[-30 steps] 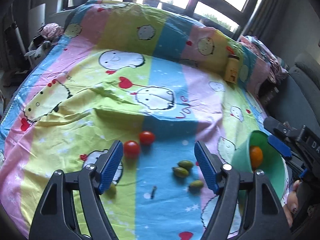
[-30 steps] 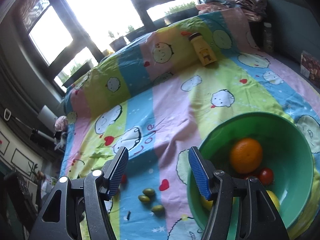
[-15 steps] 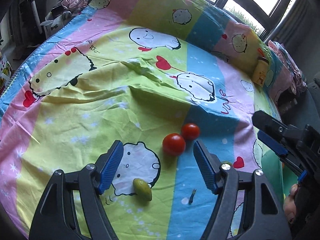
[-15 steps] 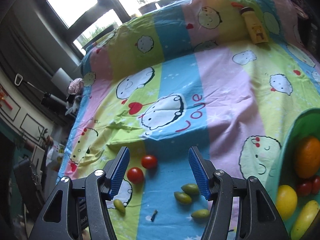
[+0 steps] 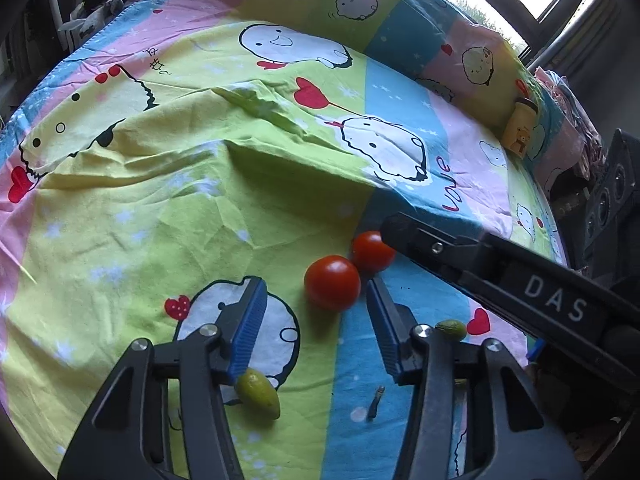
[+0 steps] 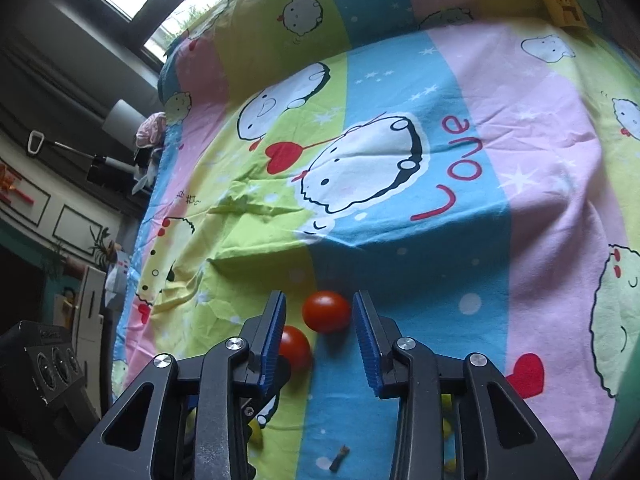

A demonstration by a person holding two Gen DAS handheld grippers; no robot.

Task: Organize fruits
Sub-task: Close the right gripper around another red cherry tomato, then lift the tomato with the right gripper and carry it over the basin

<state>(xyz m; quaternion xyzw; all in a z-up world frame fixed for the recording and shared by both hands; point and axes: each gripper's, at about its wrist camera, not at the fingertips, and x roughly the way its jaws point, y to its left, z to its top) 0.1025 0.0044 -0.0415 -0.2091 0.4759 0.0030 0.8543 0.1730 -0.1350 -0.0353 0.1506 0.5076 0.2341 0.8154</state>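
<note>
Tomatoes are the fruit in play: two red ones lie side by side, touching or nearly so, on the cartoon-print bedsheet (image 5: 168,208). The near tomato (image 5: 332,282) sits just ahead of the left gripper (image 5: 316,300), roughly on the line between its blue pads, slightly toward the right-hand pad. The far tomato (image 6: 327,311) sits just beyond the fingertips of the right gripper (image 6: 319,312), centred in the gap, while the near one shows in the right wrist view partly hidden behind the left-hand finger.

Both pairs of jaws stand open and hold nothing. In the left wrist view the right gripper's black body reaches in from the right, its tip just above the far tomato.

Being round, the tomatoes offer no long axis to match; what counts is that each gripper has its own tomato straight ahead, so a short forward push should bracket it. Since the two fruits lie so close, closing on one could well nudge the other.

A small green fruit (image 5: 257,396) lies just below the left gripper's left pad, another green fruit (image 5: 451,325) beyond its right finger, and a loose stem (image 5: 375,396) rests on the sheet between the fingers. A yellow bottle (image 5: 522,134) stands far off on the bed.
</note>
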